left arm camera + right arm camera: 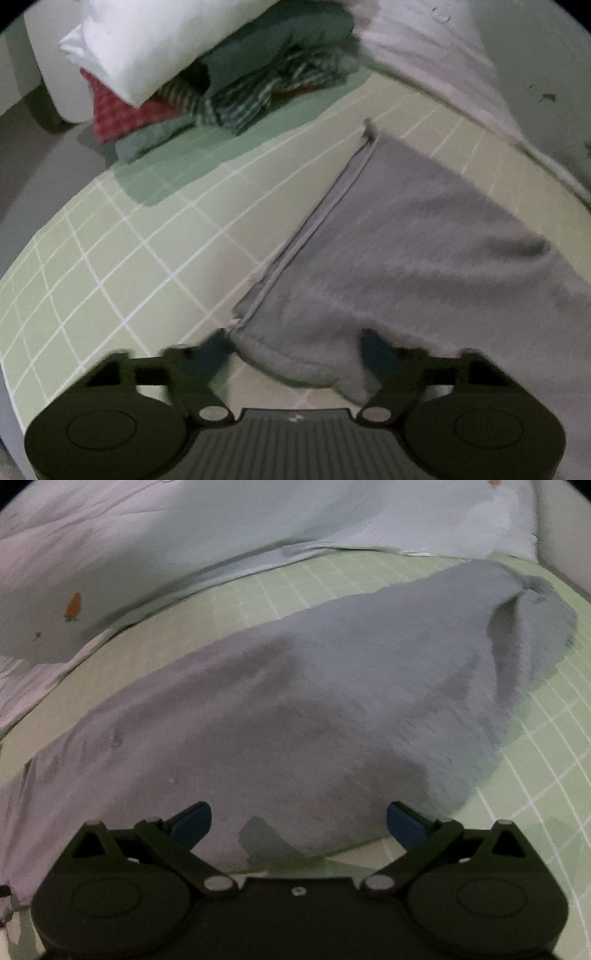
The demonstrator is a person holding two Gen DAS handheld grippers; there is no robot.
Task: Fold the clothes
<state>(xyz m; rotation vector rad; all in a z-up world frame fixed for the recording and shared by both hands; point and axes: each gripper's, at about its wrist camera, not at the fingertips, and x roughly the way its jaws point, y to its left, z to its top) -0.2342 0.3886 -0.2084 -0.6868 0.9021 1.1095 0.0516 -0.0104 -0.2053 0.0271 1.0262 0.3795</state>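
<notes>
Garment (295, 701) between parted jaws

Pale green bed sheet with white grid lines (110, 258); white pillow (147, 48) near its far edge; pale blue-white quilt printed with an orange carrot (258, 520) along the sheet's border.

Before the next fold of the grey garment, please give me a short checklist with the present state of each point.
1. Left gripper open: ok, jaws apart around the near edge of the grey garment.
2. Right gripper open: ok, fingers wide apart, nothing held.
3. Garment flat on the green checked sheet: not ok, the far end is bunched.
4. Space beside the garment for folding: ok, bare sheet on the left.
5. Pile of clothes apart from the garment: ok.
6. Left fingertips touching the fabric: cannot tell, blurred.
</notes>
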